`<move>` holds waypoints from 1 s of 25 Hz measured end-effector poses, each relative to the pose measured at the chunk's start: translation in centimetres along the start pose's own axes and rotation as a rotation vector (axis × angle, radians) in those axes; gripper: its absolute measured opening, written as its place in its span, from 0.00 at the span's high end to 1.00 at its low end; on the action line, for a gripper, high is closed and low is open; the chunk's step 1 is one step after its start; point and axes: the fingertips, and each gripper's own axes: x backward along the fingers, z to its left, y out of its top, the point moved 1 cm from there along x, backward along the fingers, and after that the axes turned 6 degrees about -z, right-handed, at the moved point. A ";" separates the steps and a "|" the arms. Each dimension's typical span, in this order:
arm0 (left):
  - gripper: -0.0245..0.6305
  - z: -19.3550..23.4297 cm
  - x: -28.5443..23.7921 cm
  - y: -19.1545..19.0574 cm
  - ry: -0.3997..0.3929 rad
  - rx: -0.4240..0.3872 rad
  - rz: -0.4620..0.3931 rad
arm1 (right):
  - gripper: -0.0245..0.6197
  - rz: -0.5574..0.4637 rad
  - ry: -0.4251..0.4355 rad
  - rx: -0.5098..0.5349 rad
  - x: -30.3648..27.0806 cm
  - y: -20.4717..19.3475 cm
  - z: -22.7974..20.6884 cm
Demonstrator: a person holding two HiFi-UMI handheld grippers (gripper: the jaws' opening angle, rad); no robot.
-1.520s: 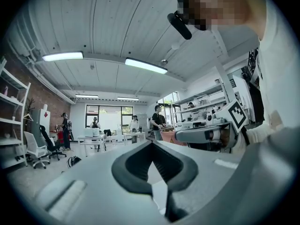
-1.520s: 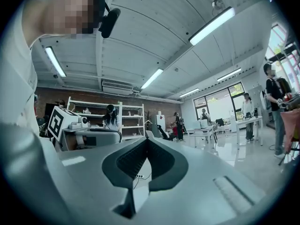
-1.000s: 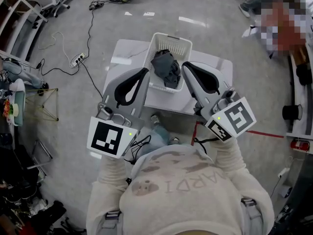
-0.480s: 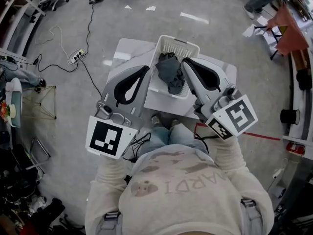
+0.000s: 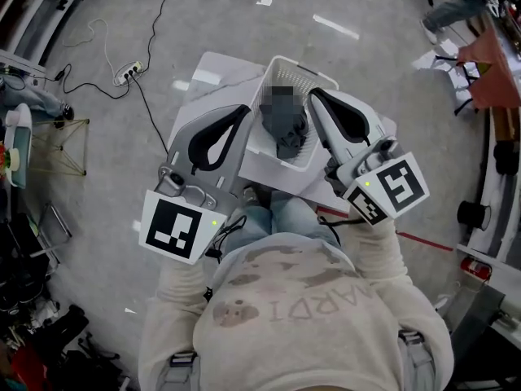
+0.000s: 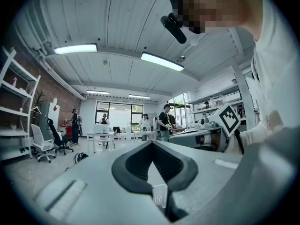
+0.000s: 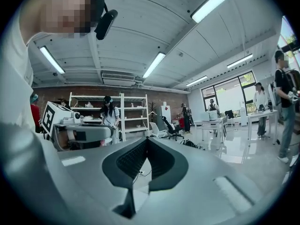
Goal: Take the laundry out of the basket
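A white slatted laundry basket [image 5: 313, 78] stands on a small white table [image 5: 203, 76]. Dark grey laundry [image 5: 286, 130] is bunched inside it, its top partly under a mosaic patch. My left gripper [image 5: 244, 108] hovers beside the basket's left wall and my right gripper [image 5: 313, 94] over its right rim. Both are raised and point outward at the room. Neither touches the cloth. In the left gripper view the gripper [image 6: 151, 142] is shut and empty. The right gripper [image 7: 146, 138] is likewise shut and empty in its own view. Neither gripper view shows the basket.
A power strip [image 5: 126, 73] with cables lies on the floor left of the table. A red tape line [image 5: 427, 241] runs at the right. Behind are shelves [image 7: 126, 114], an office chair [image 6: 40, 144], desks [image 6: 110, 137] and several standing people.
The head view has drifted, so basket and table sit a little lower and further right in the picture. Both grippers keep their raised, shut pose beside the basket.
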 end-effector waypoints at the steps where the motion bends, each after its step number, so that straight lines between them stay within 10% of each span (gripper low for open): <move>1: 0.96 0.0 -0.3 0.0 0.011 -0.001 0.000 | 0.92 0.014 0.009 -0.003 -0.3 -0.4 -0.6; 25: 0.96 6.1 -7.4 -8.7 0.110 0.051 0.092 | 0.71 0.657 0.138 -0.069 -8.1 -27.7 -11.8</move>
